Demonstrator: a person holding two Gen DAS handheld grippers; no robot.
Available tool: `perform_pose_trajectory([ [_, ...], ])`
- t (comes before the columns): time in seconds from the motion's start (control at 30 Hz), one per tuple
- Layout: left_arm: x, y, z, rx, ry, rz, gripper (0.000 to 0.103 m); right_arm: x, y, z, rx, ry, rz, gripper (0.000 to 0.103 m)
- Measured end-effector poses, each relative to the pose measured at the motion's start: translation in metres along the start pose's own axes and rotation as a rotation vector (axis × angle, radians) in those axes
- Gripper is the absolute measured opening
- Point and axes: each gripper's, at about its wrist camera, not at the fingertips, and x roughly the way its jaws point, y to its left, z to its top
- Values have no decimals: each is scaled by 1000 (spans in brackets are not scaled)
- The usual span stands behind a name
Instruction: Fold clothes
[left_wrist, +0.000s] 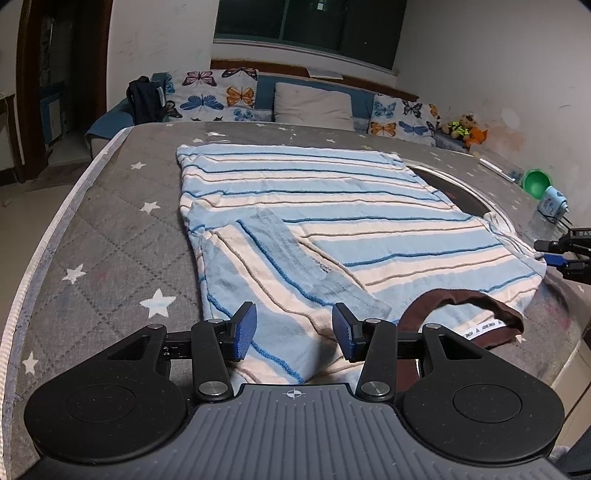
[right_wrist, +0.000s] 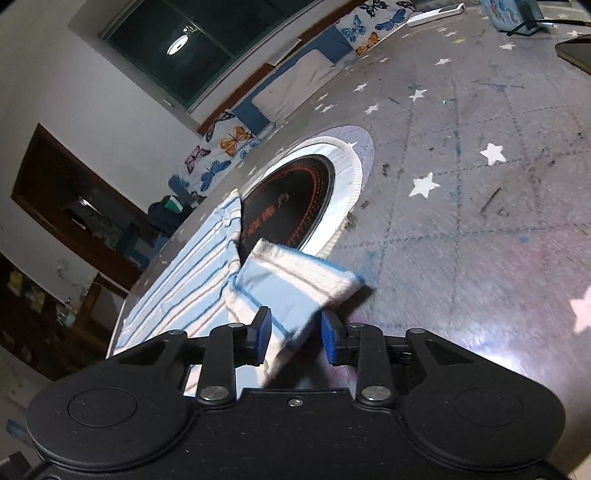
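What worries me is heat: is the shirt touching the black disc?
Touching. The left wrist view shows the shirt lying over the near part of the black disc, covering it with no gap visible at the overlap.

Dim indoor light; lamp reflection (right_wrist: 177, 45) in dark window (right_wrist: 173, 55); right view tilted, motion-blurred; fisheye edges curved.

The striped shirt (left_wrist: 303, 221) covers the middle of the star-print table (left_wrist: 110, 229); its left edge strip lies bare. Near the right edge a green bowl (left_wrist: 536, 182), a small blue box (left_wrist: 552, 201) and a cable crowd the way
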Motion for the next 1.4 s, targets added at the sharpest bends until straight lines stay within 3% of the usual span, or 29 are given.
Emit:
perform_pose_trajectory([
  [0.1, 0, 1, 0, 3, -2, 0, 47, 0, 3, 3, -24, -22, 20, 4],
  [0.3, 0, 1, 0, -7, -4, 2, 47, -10, 43, 6, -164, -51, 111, 3],
  [0.47, -2, 0, -1, -7, -3, 0, 47, -1, 90, -7, -325, 0, 210, 3],
  [0.6, -5, 3, -2, -14, -4, 0, 47, 18, 114, -24, -466, 53, 194, 4],
  [0.7, -6, 5, -3, -19, -5, 1, 47, 37, 123, -36, -522, 125, 195, 15],
  [0.77, -6, 5, -2, -20, -6, 1, 47, 45, 124, -41, -529, 166, 202, 33],
  [0.8, -6, 5, -2, -19, -6, 1, 47, 48, 125, -43, -534, 190, 206, 36],
  [0.93, -6, 6, 0, -17, -8, 0, 47, 49, 126, -44, -526, 246, 223, 40],
  [1.0, -7, 7, 1, -16, -15, 2, 47, 39, 125, -32, -506, 216, 232, 40],
  [1.13, -7, 8, 1, -24, -19, 1, 48, 30, 121, -5, -545, 109, 126, 39],
  [1.23, -5, 9, 1, -28, -14, 2, 48, 38, 111, 11, -557, 69, -1, 28],
  [1.4, -4, 9, 2, -28, -12, 3, 49, 62, 98, 21, -562, 81, -119, 26],
])
